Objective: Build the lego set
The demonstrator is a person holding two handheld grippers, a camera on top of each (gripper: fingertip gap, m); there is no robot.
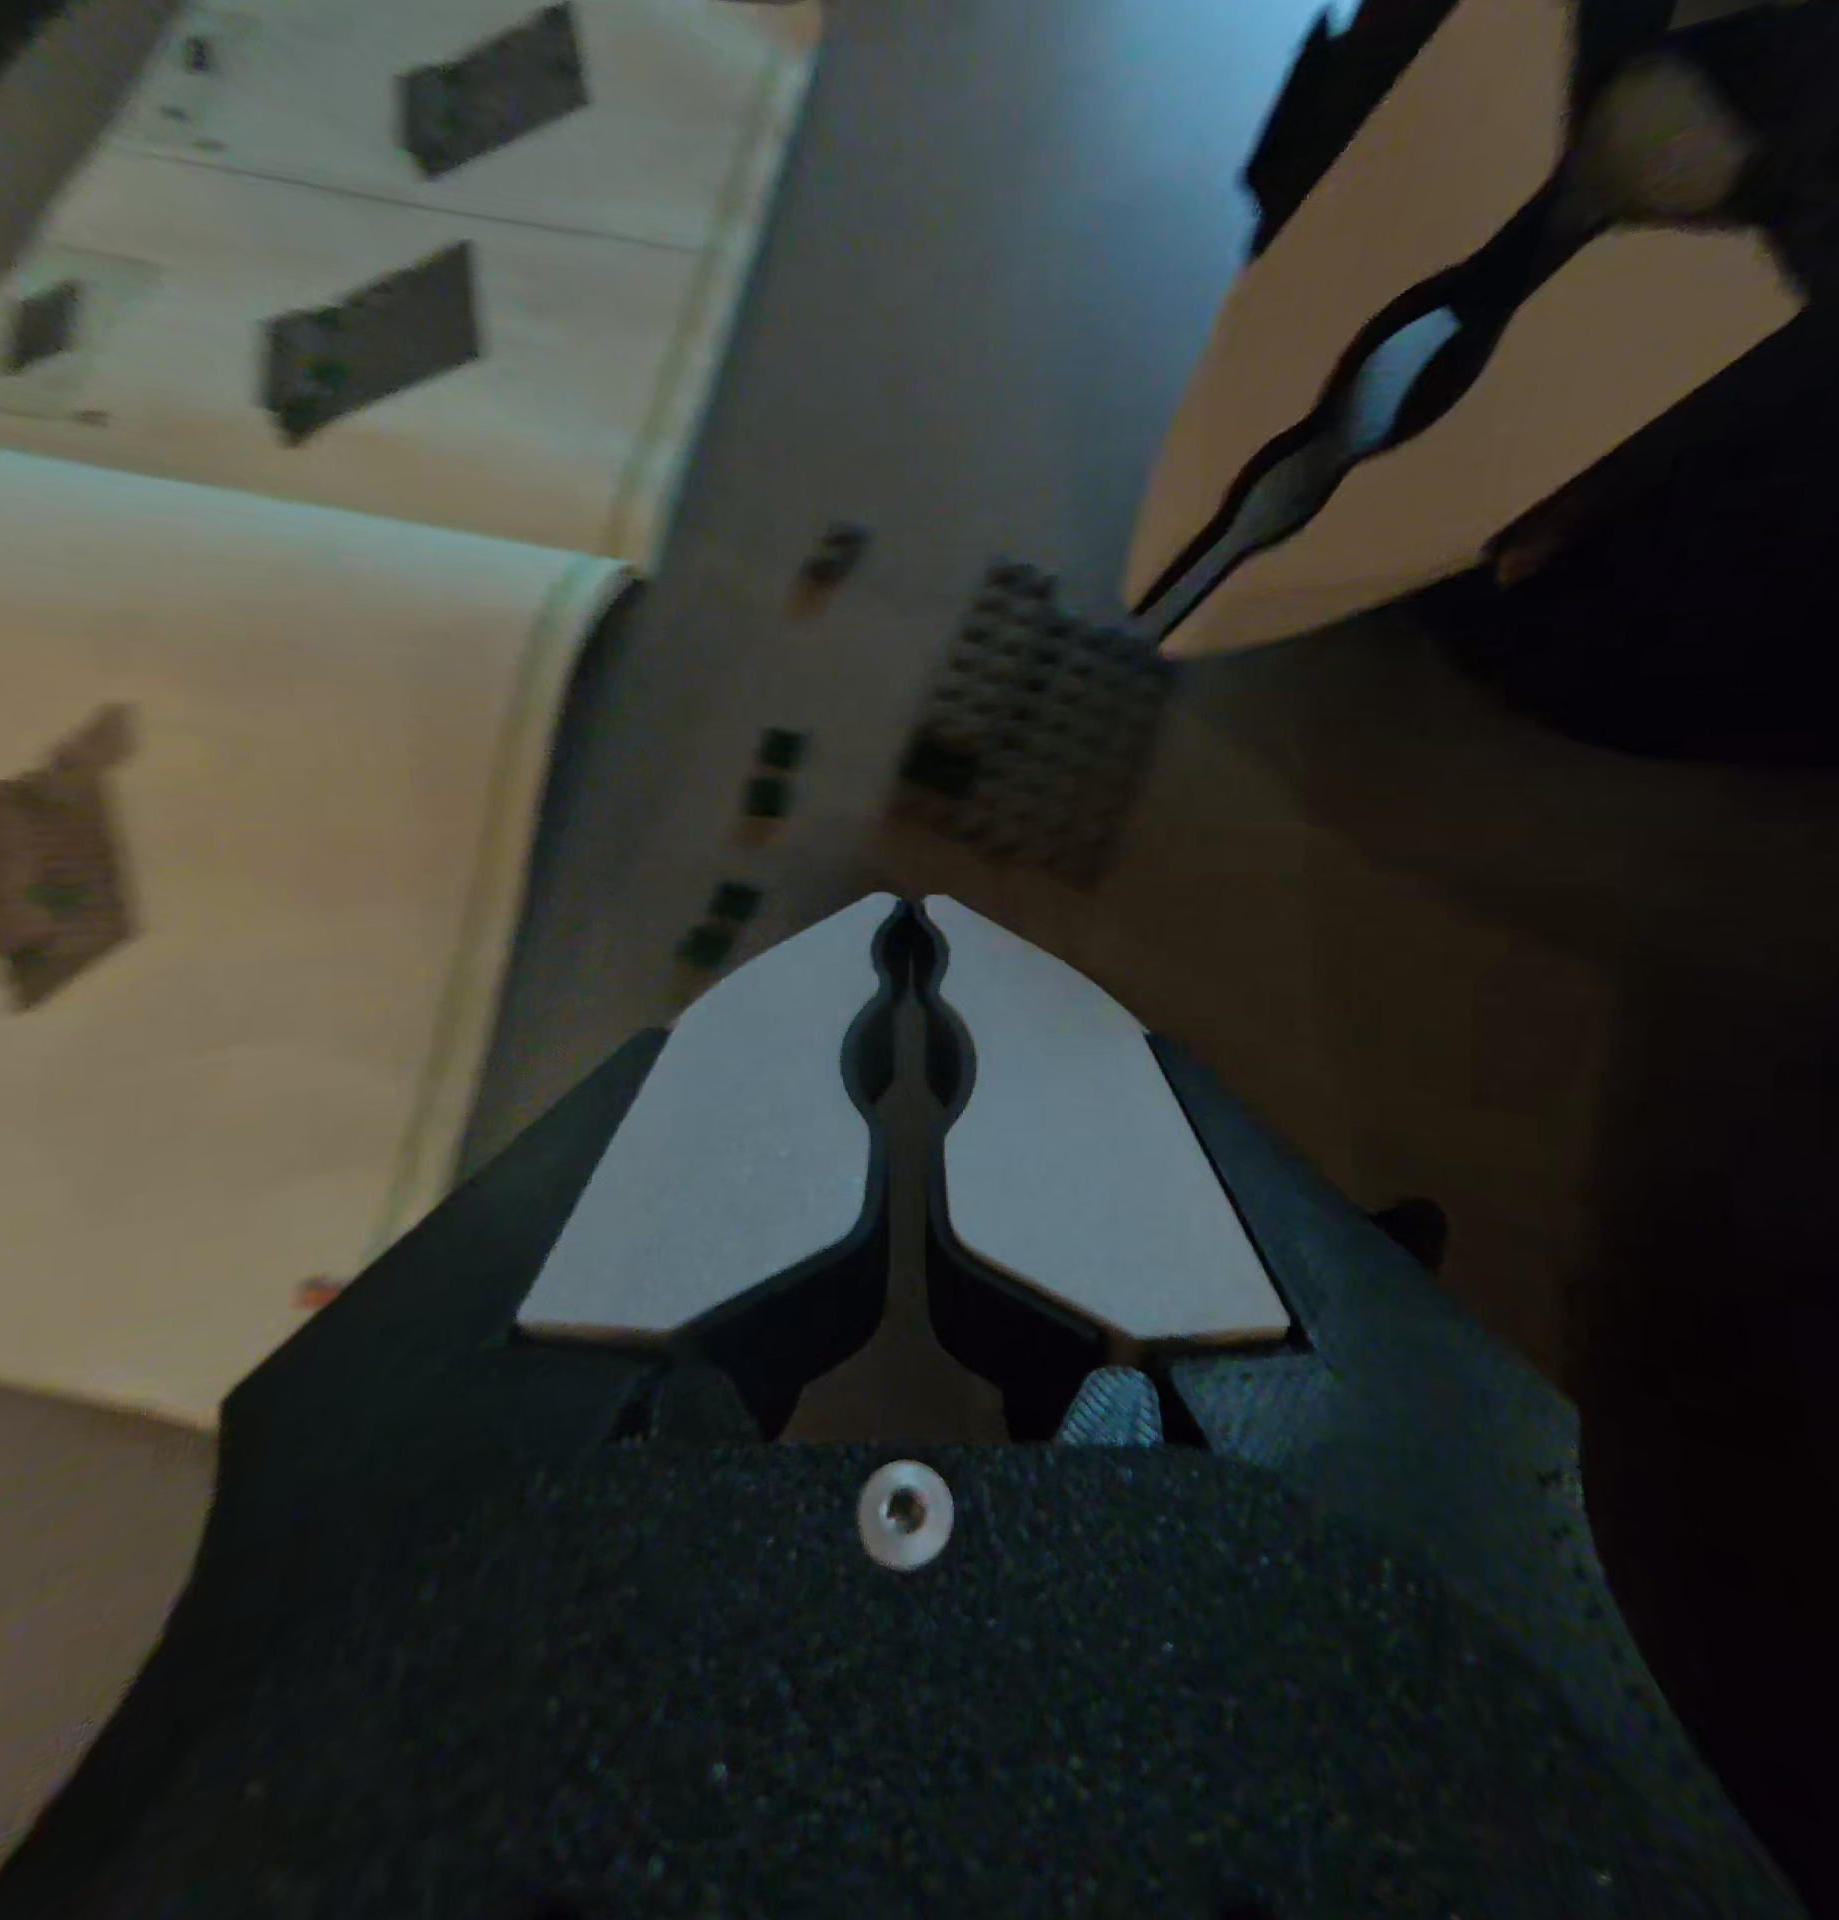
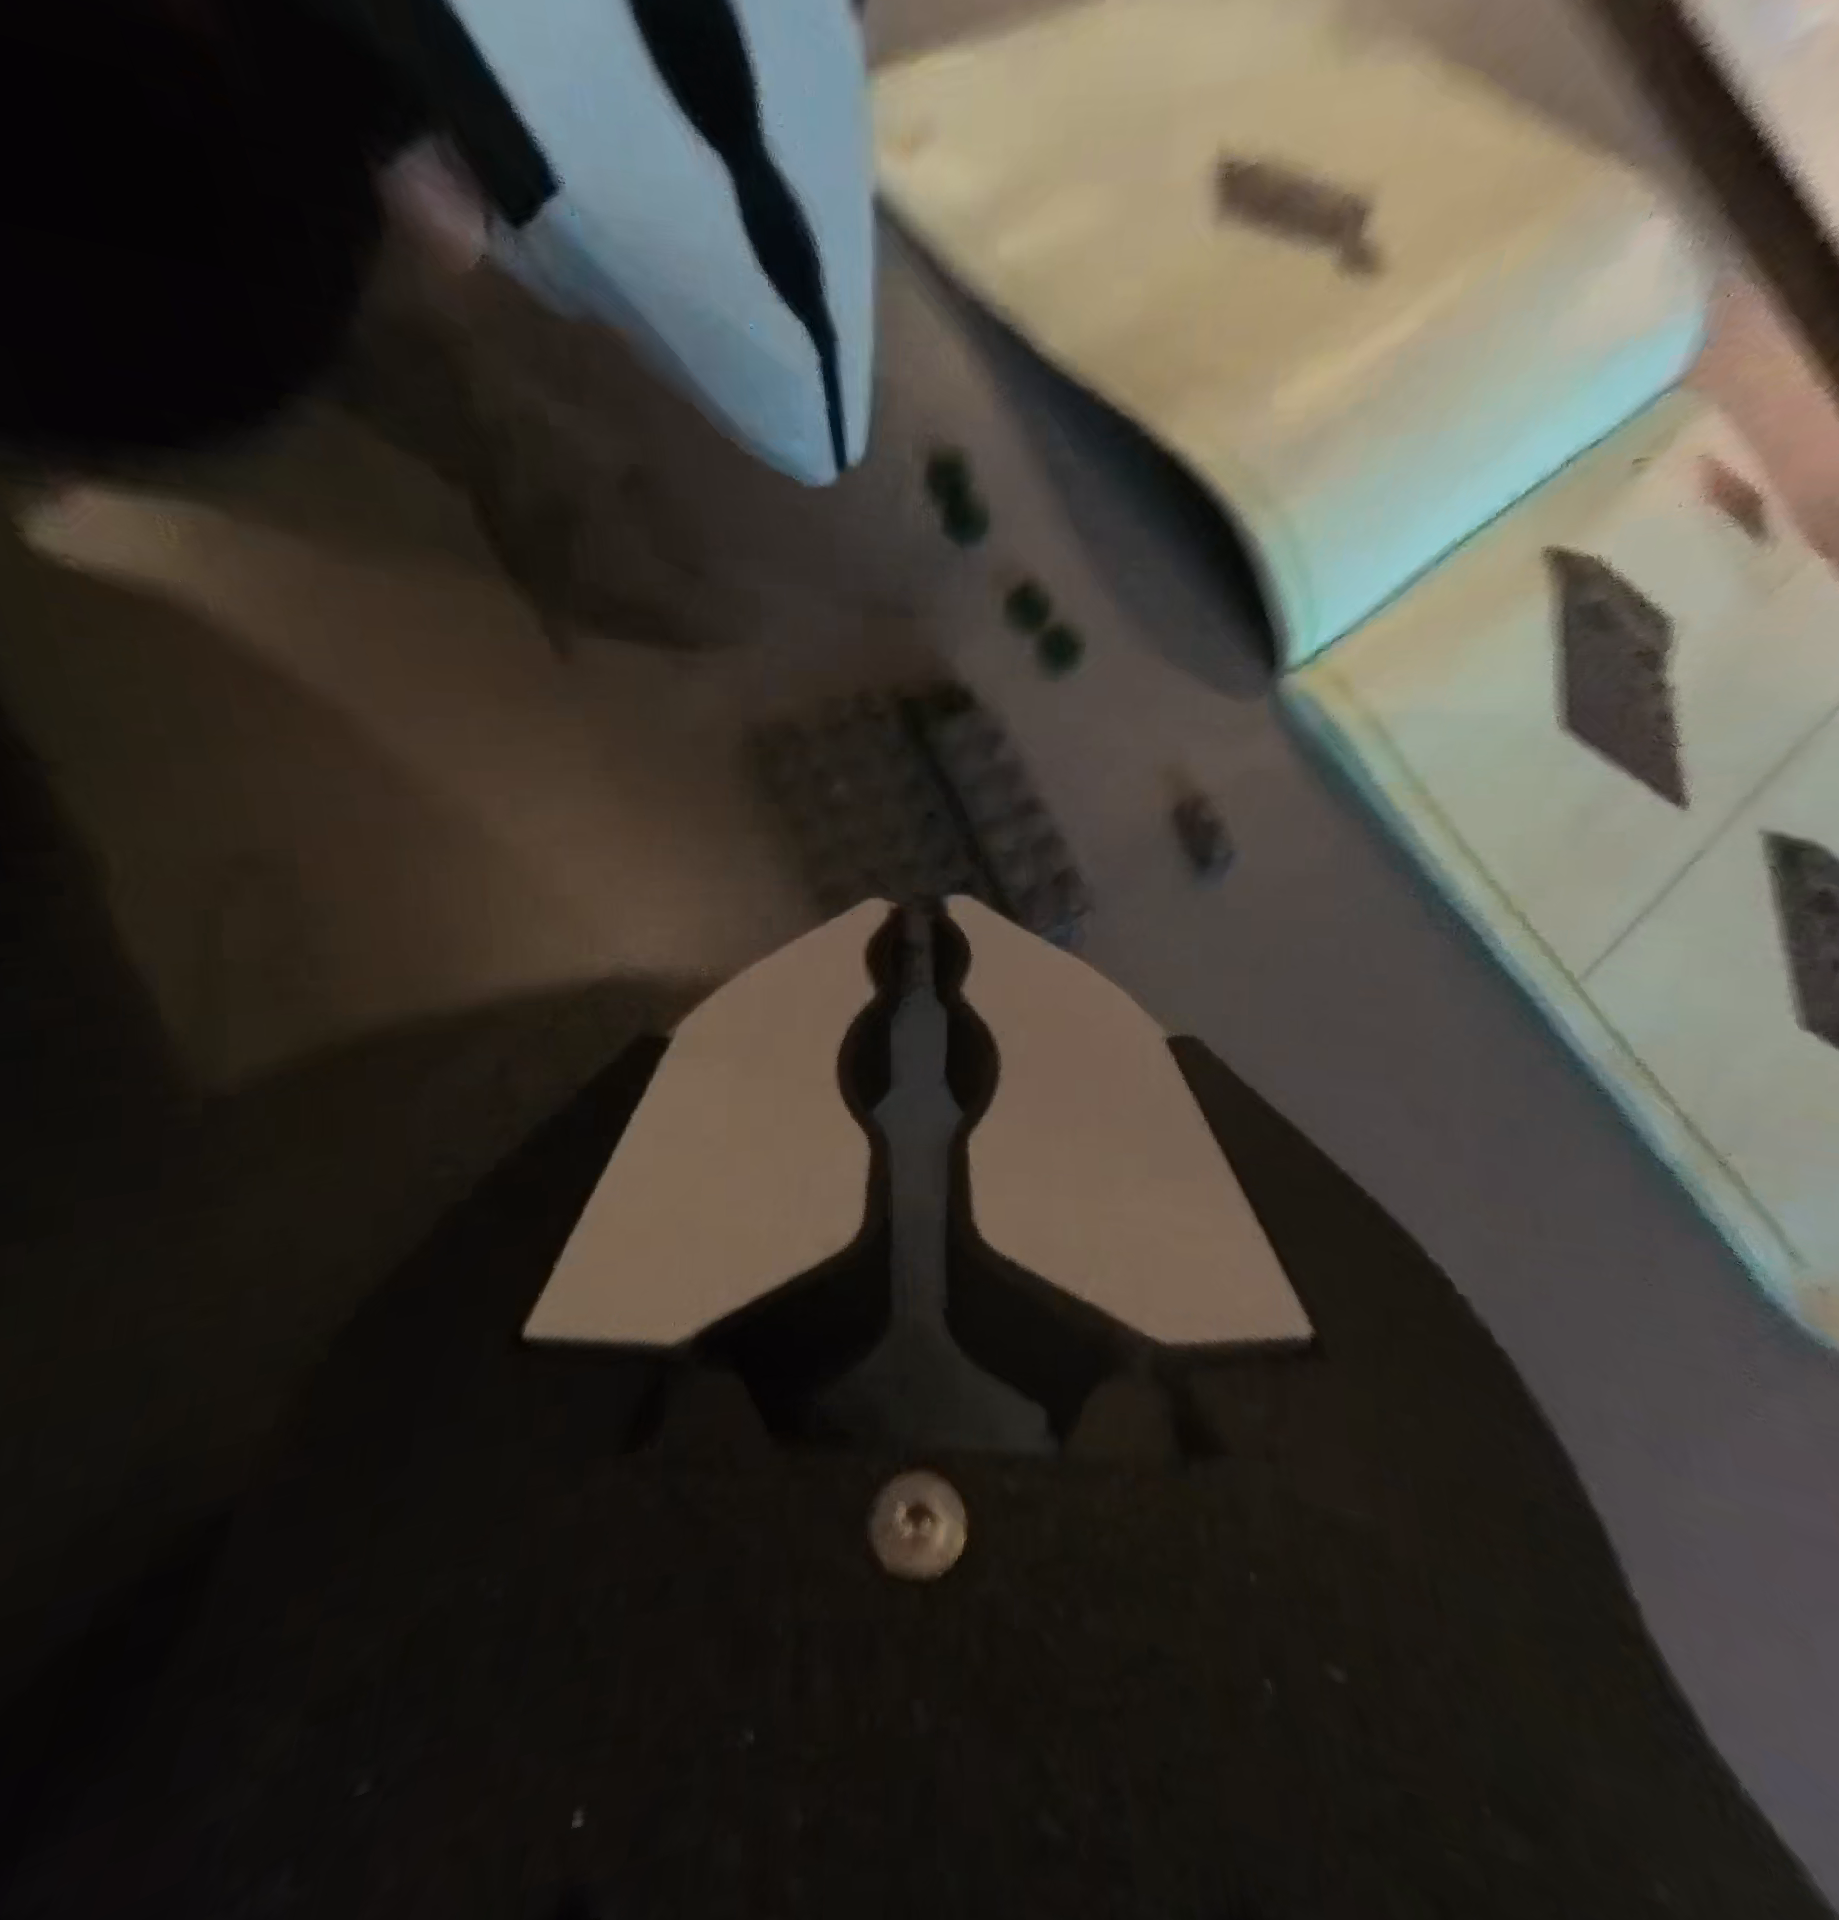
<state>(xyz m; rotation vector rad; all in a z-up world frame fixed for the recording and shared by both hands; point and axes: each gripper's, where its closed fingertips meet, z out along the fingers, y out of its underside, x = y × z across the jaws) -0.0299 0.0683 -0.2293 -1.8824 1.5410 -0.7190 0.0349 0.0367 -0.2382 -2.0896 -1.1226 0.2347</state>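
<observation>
Grey studded plate (image 1: 1034, 727) on worktop (image 1: 998, 312), pinched at one corner by right gripper (image 2: 920, 902), left gripper (image 1: 915, 900) closed, empty.

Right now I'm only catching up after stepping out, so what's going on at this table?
A person is building a lego set with two handheld grippers. Both the left gripper and the right gripper look shut and empty. The right one's tips sit at the edge of the grey studded plate. Small green pieces lie loose beside it, near the open instruction booklet.
</observation>
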